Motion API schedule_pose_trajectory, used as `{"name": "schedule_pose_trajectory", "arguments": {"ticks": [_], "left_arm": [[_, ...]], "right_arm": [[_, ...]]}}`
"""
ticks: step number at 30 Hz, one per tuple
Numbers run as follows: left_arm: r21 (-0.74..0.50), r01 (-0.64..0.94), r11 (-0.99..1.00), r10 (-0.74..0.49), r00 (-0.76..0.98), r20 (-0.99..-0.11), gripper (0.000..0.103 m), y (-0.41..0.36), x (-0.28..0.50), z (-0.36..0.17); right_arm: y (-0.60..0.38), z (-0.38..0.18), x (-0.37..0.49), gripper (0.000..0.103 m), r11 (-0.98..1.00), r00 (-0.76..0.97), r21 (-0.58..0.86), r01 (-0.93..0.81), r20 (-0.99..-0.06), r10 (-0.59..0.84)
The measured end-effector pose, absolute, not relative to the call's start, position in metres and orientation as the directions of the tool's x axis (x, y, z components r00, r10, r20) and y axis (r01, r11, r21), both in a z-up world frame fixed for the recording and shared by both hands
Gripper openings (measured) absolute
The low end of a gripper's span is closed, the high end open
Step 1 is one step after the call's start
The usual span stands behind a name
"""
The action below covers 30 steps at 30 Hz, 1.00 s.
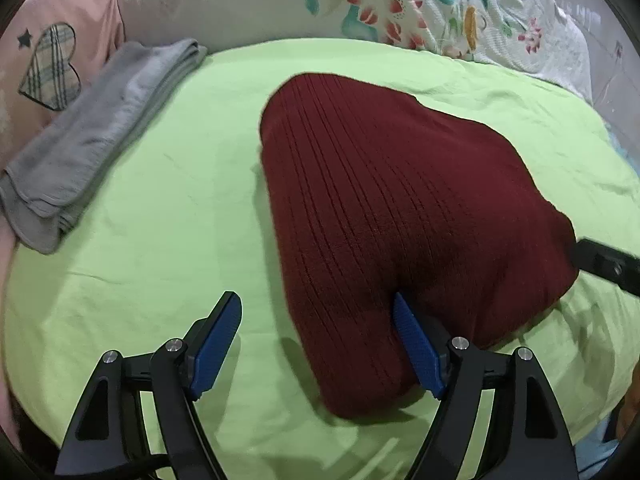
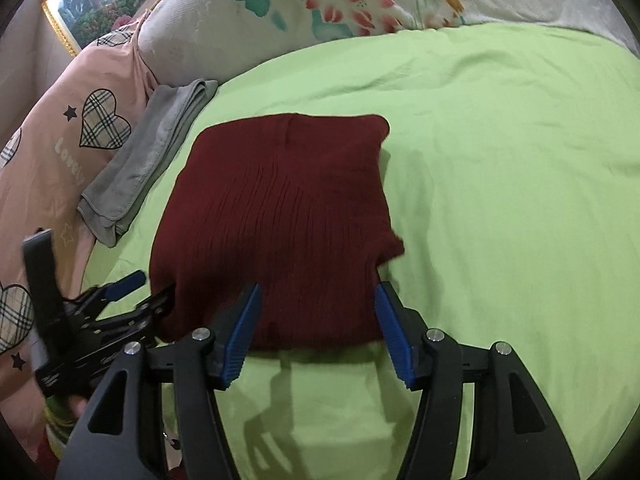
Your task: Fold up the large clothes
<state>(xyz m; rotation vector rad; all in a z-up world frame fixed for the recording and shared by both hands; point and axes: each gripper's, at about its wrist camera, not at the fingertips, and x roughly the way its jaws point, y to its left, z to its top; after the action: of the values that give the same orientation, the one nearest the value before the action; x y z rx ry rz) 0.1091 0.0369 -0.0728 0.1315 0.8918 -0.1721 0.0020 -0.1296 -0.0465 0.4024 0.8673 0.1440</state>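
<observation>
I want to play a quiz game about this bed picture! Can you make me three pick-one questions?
1. Where is the folded grey cloth?
A. Left of the red sweater
B. On top of it
C. On the floor

2. What colour is the sheet?
A. Blue
B. Green
C. White

3. How are the right tongs?
A. Open
B. Squeezing the sweater
C. Holding the grey cloth

Answers:
1 A, it lies apart, beside the red sweater, near the pink pillow.
2 B, bright lime green.
3 A, blue pads spread, pinching nothing.
</observation>
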Motion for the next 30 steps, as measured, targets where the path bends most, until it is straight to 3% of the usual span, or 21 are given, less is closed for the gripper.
{"name": "schedule_pose_trajectory", "arguments": {"ticks": [5, 10, 11, 12, 15, 19, 24, 26, 28, 30], "left_arm": [[-0.006, 0.202, 0.979, -0.13, 0.608, -0.783, 0.079, 0.047, 0.11, -0.071], [-0.039, 0.205, 0.978, -0.157, 0.601, -0.784, 0.079, 0.058, 0.106, -0.065], [-0.042, 0.202, 0.978, -0.157, 0.599, -0.785, 0.079, 0.058, 0.106, -0.065], [-0.043, 0.198, 0.979, -0.156, 0.597, -0.787, 0.079, 0.058, 0.106, -0.065], [-0.022, 0.195, 0.98, -0.138, 0.604, -0.785, 0.079, 0.056, 0.101, -0.057], [0.005, 0.218, 0.976, -0.131, 0.606, -0.785, 0.079, 0.052, 0.097, -0.057], [0.027, 0.237, 0.971, -0.124, 0.598, -0.792, 0.079, 0.039, 0.1, -0.076], [0.047, 0.244, 0.969, -0.115, 0.609, -0.785, 0.079, 0.039, 0.097, -0.074], [0.035, 0.241, 0.97, -0.123, 0.61, -0.782, 0.079, 0.045, 0.095, -0.07], [0.008, 0.231, 0.973, -0.138, 0.61, -0.781, 0.079, 0.054, 0.092, -0.065]], "right_arm": [[-0.128, -0.046, -0.001, 0.06, 0.923, 0.661, 0.385, 0.008, -0.695, 0.284], [-0.145, -0.073, 0.013, 0.06, 0.913, 0.632, 0.397, 0.092, -0.732, 0.254], [-0.146, -0.079, 0.017, 0.053, 0.902, 0.619, 0.425, 0.077, -0.729, 0.291], [-0.145, -0.082, 0.02, 0.022, 0.893, 0.605, 0.446, 0.055, -0.726, 0.326], [-0.145, -0.066, 0.016, 0.012, 0.906, 0.631, 0.423, 0.019, -0.708, 0.318], [-0.157, -0.05, 0.015, 0.011, 0.928, 0.659, 0.371, 0.02, -0.703, 0.267], [-0.144, -0.089, 0.03, 0.012, 0.951, 0.582, 0.306, 0.041, -0.781, 0.226], [-0.147, -0.085, 0.026, 0.015, 0.943, 0.595, 0.329, 0.053, -0.769, 0.234], [-0.151, -0.078, 0.025, 0.027, 0.935, 0.594, 0.349, 0.061, -0.766, 0.247], [-0.154, -0.066, 0.018, 0.032, 0.932, 0.61, 0.357, 0.063, -0.753, 0.247]]}}
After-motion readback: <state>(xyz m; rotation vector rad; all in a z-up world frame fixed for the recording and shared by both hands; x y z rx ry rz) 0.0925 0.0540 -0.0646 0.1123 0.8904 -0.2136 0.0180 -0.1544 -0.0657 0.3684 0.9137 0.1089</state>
